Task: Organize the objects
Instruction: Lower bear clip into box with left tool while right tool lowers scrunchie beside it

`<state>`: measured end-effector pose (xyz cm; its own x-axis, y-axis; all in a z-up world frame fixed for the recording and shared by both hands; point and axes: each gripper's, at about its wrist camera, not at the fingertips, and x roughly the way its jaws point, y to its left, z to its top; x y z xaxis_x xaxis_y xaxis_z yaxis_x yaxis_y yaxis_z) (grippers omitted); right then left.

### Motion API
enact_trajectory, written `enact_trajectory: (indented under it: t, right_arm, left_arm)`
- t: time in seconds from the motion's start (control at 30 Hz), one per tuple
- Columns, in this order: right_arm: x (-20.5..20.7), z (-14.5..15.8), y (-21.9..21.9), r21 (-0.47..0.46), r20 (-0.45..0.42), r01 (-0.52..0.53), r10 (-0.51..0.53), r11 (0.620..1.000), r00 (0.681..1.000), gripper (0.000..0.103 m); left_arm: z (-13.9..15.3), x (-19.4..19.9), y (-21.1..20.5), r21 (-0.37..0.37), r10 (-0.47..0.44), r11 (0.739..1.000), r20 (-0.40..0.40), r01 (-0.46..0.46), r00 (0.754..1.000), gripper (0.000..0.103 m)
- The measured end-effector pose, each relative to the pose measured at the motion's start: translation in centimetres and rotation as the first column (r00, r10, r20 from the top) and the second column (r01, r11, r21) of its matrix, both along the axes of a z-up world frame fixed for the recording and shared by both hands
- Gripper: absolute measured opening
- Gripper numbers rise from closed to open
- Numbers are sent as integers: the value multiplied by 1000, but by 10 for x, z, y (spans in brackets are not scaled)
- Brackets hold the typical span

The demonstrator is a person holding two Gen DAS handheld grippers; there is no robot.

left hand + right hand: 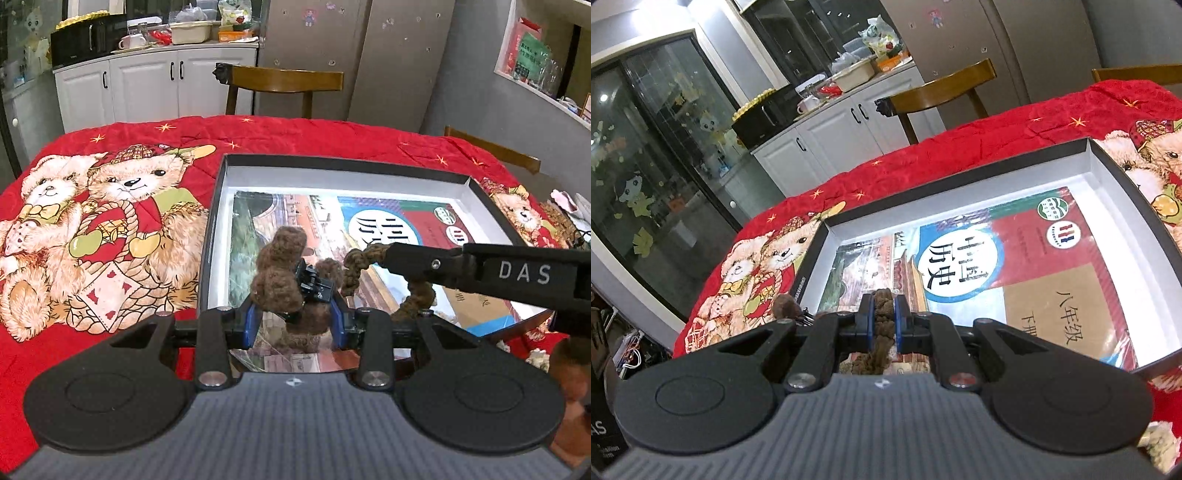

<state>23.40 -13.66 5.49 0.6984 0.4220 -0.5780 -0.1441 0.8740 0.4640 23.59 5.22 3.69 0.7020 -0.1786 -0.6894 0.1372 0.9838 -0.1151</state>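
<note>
A brown fuzzy bear [280, 273] with a black clip [313, 285] on it hangs just above the open box [332, 162]. My left gripper [295, 321] is shut on its lower part between the blue pads. A braided brown cord [352, 264] runs from the bear to the right. My right gripper [384, 254] reaches in from the right, shut on that cord. In the right wrist view the cord [884, 325] is pinched between the right gripper's [884, 314] pads, and the bear [786, 306] peeks out at the left. A textbook [979, 258] lies flat in the box [960, 184].
The box is shallow, with black walls and a white inside, and sits on a red bear-print cloth [110, 221] that covers the table. Two wooden chairs [284, 81] stand at the far side. White cabinets [147, 88] line the back wall. Small items [565, 201] lie at the table's right edge.
</note>
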Motion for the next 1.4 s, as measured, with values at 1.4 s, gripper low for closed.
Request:
enact_trajectory:
  t: [1.4]
  right_arm:
    - [4, -3, 11, -72, -51, -126, 122, 989, 991, 31]
  left_arm:
    - [-6, 4, 0, 26, 21, 999, -41, -20, 999, 47]
